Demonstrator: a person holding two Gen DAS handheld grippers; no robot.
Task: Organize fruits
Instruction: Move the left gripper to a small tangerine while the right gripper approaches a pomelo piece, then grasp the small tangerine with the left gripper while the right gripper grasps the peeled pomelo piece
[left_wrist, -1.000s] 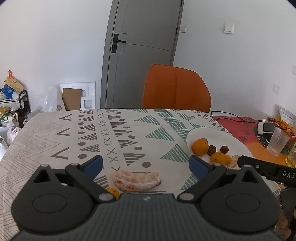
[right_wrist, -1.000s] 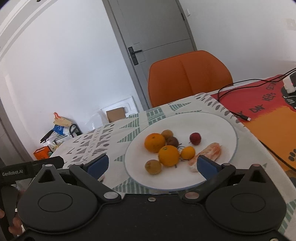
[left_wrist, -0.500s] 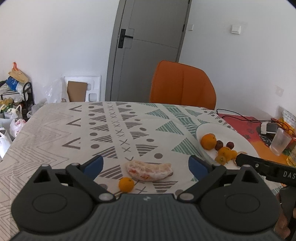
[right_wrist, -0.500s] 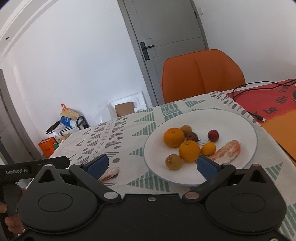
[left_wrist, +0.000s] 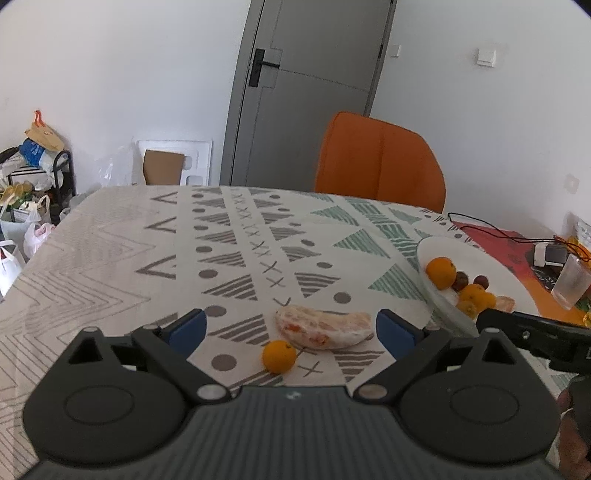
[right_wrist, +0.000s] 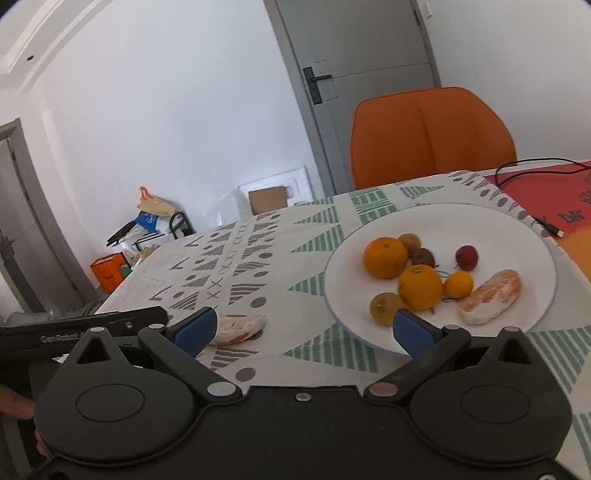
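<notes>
Between open left hand-held gripper (left_wrist: 291, 330) fingers: peeled segment (left_wrist: 323, 328), kumquat (left_wrist: 279, 356).

Little legible. Blurred white lettering along the side of the left gripper's black body (right_wrist: 62, 336), seen from the right wrist view, perhaps beginning "Gen", rest smeared. Dark hand-style lettering on the red-orange mat (right_wrist: 569, 218) at the table's far right edge, cut off by the frame: "DAY" just readable, further letters above it too partial to make out. Small dark marking on the orange box (right_wrist: 108, 276) on the floor, too small to read. Nothing legible in the left wrist view.
</notes>
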